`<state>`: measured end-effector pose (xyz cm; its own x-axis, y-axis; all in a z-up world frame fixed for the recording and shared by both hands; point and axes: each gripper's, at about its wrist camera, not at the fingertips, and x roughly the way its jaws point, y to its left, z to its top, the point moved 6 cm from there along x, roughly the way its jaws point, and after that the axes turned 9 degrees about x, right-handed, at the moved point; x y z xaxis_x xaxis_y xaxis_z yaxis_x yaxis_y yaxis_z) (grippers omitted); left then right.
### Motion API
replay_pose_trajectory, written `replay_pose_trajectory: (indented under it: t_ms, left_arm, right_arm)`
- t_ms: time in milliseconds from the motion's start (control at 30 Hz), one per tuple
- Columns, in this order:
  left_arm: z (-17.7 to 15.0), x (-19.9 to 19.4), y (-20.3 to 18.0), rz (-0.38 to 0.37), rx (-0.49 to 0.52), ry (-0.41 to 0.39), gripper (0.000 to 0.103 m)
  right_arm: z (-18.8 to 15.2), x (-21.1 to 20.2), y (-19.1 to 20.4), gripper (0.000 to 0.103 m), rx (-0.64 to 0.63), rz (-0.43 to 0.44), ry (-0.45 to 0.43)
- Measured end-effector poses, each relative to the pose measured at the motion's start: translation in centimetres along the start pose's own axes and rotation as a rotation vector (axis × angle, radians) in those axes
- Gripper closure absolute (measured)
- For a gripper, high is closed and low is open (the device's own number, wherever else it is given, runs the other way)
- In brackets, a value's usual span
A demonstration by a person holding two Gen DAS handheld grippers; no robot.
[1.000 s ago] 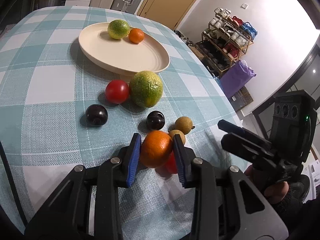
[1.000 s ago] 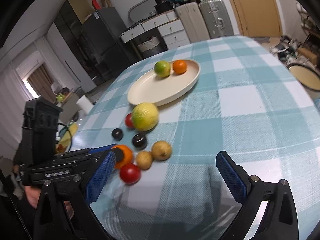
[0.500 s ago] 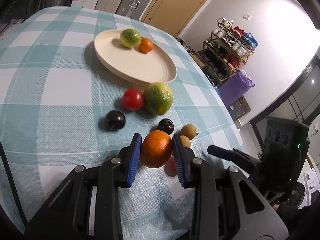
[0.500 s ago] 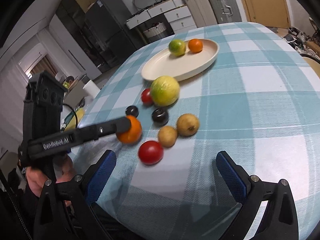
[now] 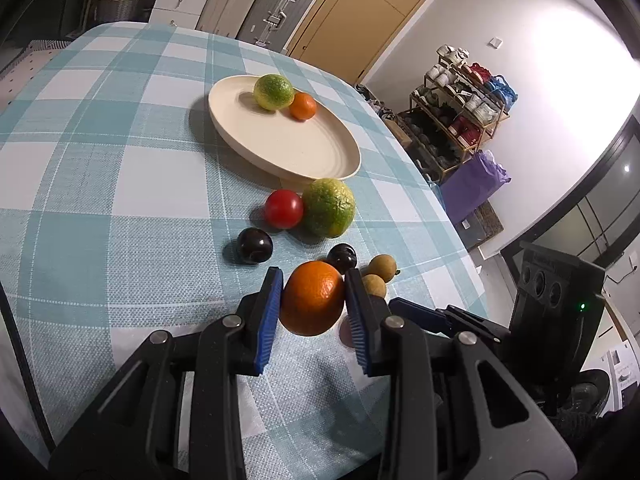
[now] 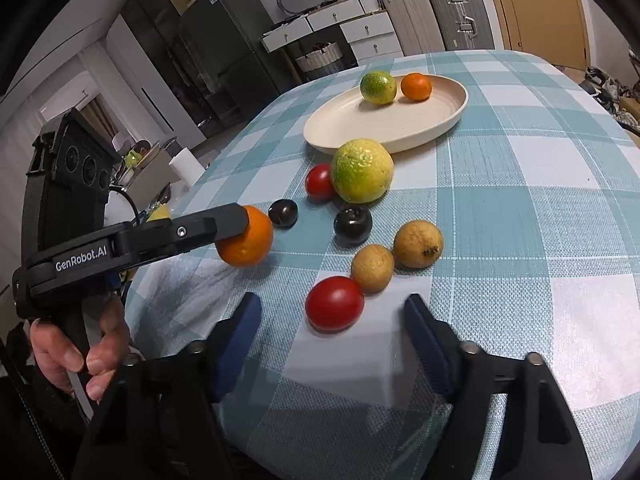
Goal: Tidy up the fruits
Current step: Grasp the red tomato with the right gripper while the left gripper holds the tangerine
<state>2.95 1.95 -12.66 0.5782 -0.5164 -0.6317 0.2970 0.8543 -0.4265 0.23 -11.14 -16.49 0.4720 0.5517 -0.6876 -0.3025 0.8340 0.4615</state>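
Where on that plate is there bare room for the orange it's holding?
The plate is bare across its middle and near end; only a green citrus and a small orange sit touching at its far end. The left gripper grips the orange. Crowded: the fruit cluster before the plate.

1. In the left wrist view, the red tomato (image 5: 345, 330) near the table edge is almost all hidden behind the right finger (image 5: 357, 320) of the left gripper (image 5: 313, 312).
2. The orange (image 5: 313, 303) covers the lower part of one dark plum (image 5: 342, 258).
3. In the right wrist view, a finger (image 6: 188, 234) covers the left side of the orange (image 6: 248, 240).
4. Things on the shelf (image 5: 460, 108) are too small to tell.
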Motion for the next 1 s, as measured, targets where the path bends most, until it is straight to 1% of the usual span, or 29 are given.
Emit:
replay_pose_trajectory:
  t_ms: [67,200,233,267,433,667,833,1000]
  left_arm:
    - [-0.1,-0.1,0.0,0.000,0.000,-0.001,0.074]
    - [-0.2,-0.2,0.0,0.000,-0.001,0.003,0.074]
    - [-0.2,-0.1,0.0,-0.001,0.000,0.004,0.074]
    - [-0.3,-0.1,0.0,0.000,0.000,0.005,0.074]
    - [-0.3,-0.2,0.0,0.004,0.000,0.007,0.074]
    - [0.4,-0.2,0.1,0.010,0.004,0.002,0.074]
    - [1.6,-0.2,0.0,0.011,0.007,-0.005,0.074]
    - [3.6,-0.6,-0.2,0.019,0.023,-0.020,0.074]
  right_arm:
    - [0.1,0.2,0.2,0.045,-0.007,-0.011,-0.006]
    - [-0.1,0.9,0.3,0.059,-0.024,-0.041,0.011]
    - [-0.1,1.0,0.3,0.066,-0.034,-0.056,0.008]
    - [-0.1,1.0,0.3,0.070,-0.039,-0.059,0.006]
    - [-0.3,0.5,0.1,0.072,-0.029,-0.021,0.000]
    - [0.1,-1.3,1.4,0.072,-0.079,0.032,-0.059]
    - [1.5,-2.4,2.3,0.072,-0.096,0.087,-0.100]
    - [3.4,-3.1,2.7,0.072,-0.111,0.118,-0.130]
